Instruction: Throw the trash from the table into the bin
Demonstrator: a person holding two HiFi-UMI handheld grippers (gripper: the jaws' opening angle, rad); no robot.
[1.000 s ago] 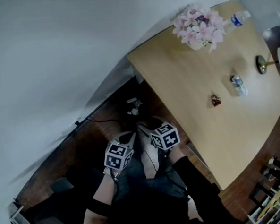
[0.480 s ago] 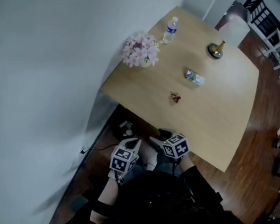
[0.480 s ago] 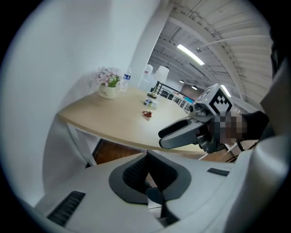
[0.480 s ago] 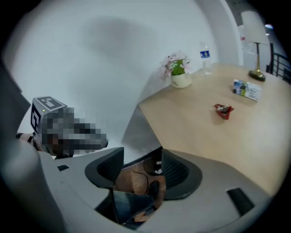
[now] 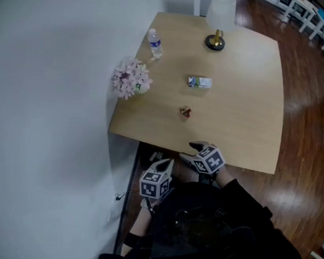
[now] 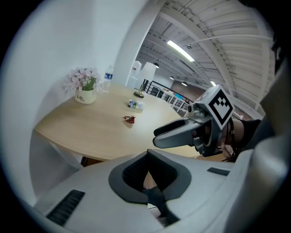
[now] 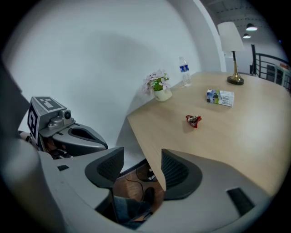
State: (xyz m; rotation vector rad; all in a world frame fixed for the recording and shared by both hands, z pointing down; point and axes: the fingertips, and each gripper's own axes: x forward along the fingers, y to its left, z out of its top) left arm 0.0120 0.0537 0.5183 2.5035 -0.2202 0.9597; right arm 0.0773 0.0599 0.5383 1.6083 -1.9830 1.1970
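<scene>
The counter is a light wooden top set against a white wall, over a dark wooden floor.

Task items: a small red wrapper lies on the counter, towards its near edge. A printed carton lies flat beyond it, apart from the wrapper and near the middle of the top. Neither item is touched by a gripper.

Other items on the counter: a pot of pink flowers at the wall-side edge, a water bottle upright behind it, and a lamp with a white shade at the far edge.

Left gripper: its jaws stand together, tips meeting, with nothing between them. In the head view it sits just off the counter's near edge, over the floor.

Right gripper: its jaws stand wide apart and hold nothing. The counter's near corner shows through the gap, clear of both pads. In the head view this gripper is at the counter's near edge, beside the left gripper.
</scene>
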